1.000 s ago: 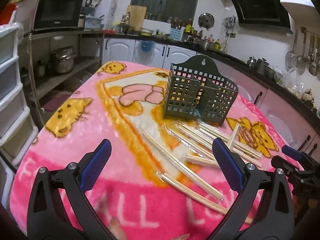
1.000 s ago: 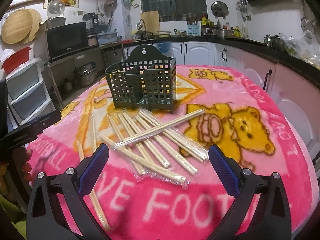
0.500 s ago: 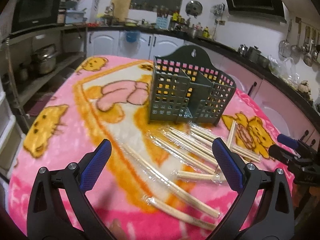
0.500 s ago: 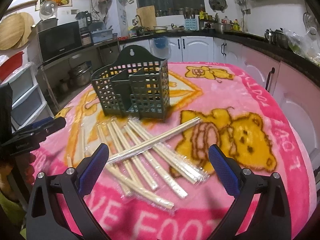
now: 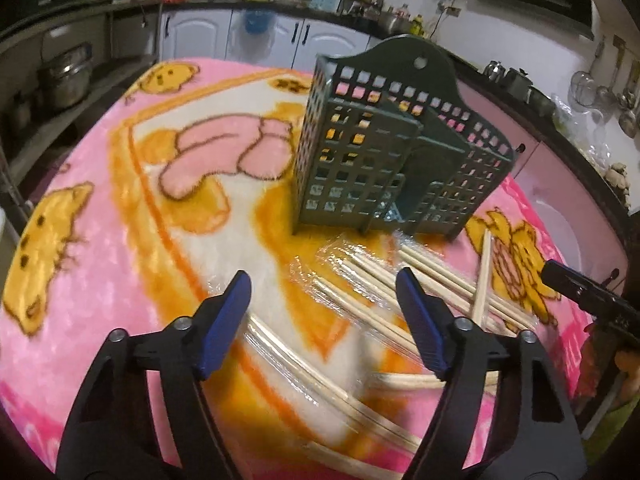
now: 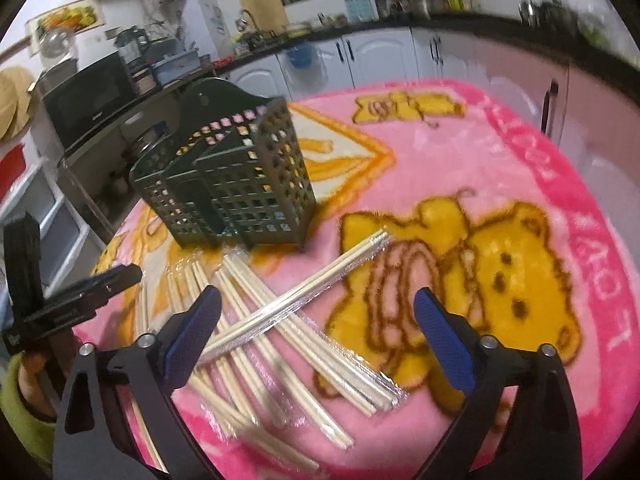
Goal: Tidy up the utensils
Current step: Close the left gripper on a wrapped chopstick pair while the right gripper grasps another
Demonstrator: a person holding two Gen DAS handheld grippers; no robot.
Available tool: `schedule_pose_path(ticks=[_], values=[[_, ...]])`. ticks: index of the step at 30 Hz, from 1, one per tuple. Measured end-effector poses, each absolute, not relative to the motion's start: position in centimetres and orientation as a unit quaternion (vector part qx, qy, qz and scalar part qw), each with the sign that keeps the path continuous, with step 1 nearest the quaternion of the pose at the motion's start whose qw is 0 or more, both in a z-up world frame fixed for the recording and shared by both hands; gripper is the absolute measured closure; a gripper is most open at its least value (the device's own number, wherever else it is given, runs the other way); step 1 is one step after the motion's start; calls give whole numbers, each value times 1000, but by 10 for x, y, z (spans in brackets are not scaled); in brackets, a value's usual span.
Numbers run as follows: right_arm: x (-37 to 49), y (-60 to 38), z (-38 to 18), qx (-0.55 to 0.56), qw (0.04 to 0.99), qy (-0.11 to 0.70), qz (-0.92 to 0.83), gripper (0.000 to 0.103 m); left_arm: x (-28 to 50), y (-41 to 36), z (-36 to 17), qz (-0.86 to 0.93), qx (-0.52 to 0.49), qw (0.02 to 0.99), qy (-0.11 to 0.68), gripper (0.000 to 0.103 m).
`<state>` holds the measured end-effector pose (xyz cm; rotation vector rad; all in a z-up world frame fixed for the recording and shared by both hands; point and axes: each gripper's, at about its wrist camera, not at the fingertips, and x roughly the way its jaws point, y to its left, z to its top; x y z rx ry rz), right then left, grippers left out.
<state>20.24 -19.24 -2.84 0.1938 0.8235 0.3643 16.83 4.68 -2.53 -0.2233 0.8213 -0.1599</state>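
Note:
A dark green lattice utensil holder (image 5: 396,152) stands upright on the pink blanket; it also shows in the right wrist view (image 6: 236,184). Several pairs of plastic-wrapped wooden chopsticks (image 5: 372,292) lie scattered in front of it, also in the right wrist view (image 6: 280,328). One pair (image 6: 296,292) lies crosswise on top of the others. My left gripper (image 5: 324,284) is open and empty, low over the near ends of the chopsticks. My right gripper (image 6: 316,304) is open and empty, over the crosswise pair.
The table is covered by a pink cartoon blanket (image 5: 120,208). Kitchen counters and white cabinets (image 5: 260,36) run behind it, and shelving with pots (image 5: 64,80) stands at the left. The right gripper shows at the right edge of the left wrist view (image 5: 588,292), and the left gripper at the left of the right wrist view (image 6: 76,304).
Both grippers have moved forward and down toward the chopsticks and the holder. The left gripper's jaws have narrowed somewhat. Nothing on the blanket has moved.

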Motion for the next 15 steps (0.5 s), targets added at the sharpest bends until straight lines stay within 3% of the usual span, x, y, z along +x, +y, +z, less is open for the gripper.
schedule_pose_path(ticks=[8, 11, 15], values=[[227, -191, -37, 105, 884, 423, 171, 32, 183, 54, -40, -95, -136, 888, 428, 48], [235, -191, -42, 108, 880, 433, 165, 35, 188, 56, -44, -99, -147, 882, 436, 57], [244, -192, -48, 114, 874, 443, 162, 39, 194, 56, -47, -99, -151, 880, 440, 61]])
